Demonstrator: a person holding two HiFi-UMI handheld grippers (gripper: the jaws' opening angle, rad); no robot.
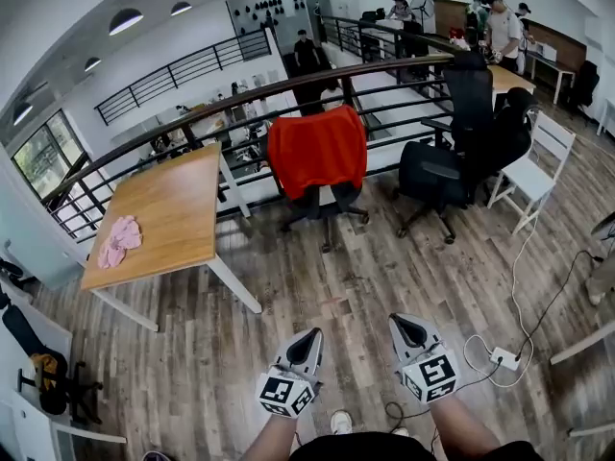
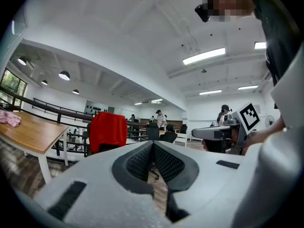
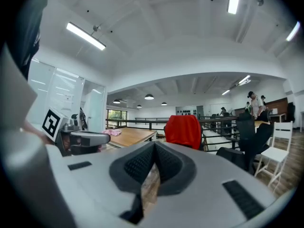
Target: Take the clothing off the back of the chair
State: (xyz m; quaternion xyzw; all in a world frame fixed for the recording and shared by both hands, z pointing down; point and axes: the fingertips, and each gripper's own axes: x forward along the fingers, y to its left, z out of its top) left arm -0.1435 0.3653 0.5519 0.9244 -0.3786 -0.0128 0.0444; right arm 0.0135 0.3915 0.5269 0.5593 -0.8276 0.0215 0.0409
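Closest to me, low in the head view, sit the left tool [image 1: 309,337] and the right tool [image 1: 408,323], side by side and pointing level across the room. Each has its grey jaws pressed together with nothing caught between them, and each gripper view shows the dark ribbed pads meeting at the tip. From my end I read both as fully closed and empty. Under them spreads the grey-brown wood-plank floor [image 1: 327,301], which fills most of the view. Across the far side runs the long dark metal railing [image 1: 192,113], curving from left to right. At the left stands the light wooden counter on white legs [image 1: 168,214], set just in front of that railing. Straight ahead of the tools, well apart from them, is the black swivel chair [image 1: 322,209], its back towards me, and the bright red garment [image 1: 317,150] hangs draped over that back, covering it. To its right stands a second black office chair [image 1: 442,166], and beyond that a white wooden chair [image 1: 534,173]. On the near left end of the counter lies a crumpled pink cloth [image 1: 119,240]. Near the right tool, a white power strip [image 1: 504,357] lies on the floor among its loose cables.
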